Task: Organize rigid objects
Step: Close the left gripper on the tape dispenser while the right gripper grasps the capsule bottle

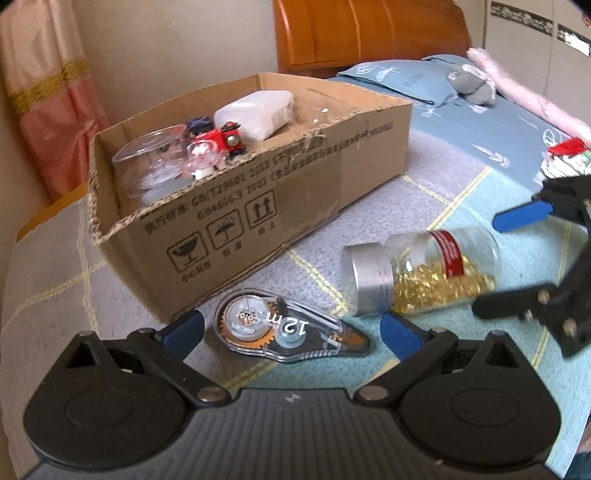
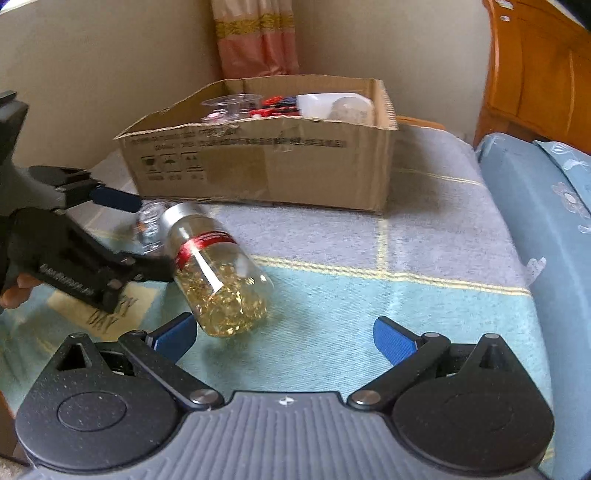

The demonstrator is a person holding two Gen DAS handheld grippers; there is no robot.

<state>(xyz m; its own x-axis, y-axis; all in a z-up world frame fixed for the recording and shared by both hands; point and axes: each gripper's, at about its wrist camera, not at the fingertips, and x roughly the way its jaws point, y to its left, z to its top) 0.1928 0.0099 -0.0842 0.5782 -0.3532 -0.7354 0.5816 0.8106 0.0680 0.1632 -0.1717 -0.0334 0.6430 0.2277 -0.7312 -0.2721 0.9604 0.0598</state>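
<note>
A clear correction tape dispenser marked "12m" lies on the blanket in front of the cardboard box. My left gripper is open, with one blue fingertip on each side of the dispenser. To its right a clear jar of gold pins, with a silver lid and a red label, lies on its side. The right wrist view has the jar just ahead of my open right gripper, its base near the left fingertip. The box holds clear cups, a red toy and a white block.
The box stands on a checked blanket over a bed. A blue pillow with a grey plush toy lies beyond it, and an orange wooden headboard stands behind. A curtain hangs at the left.
</note>
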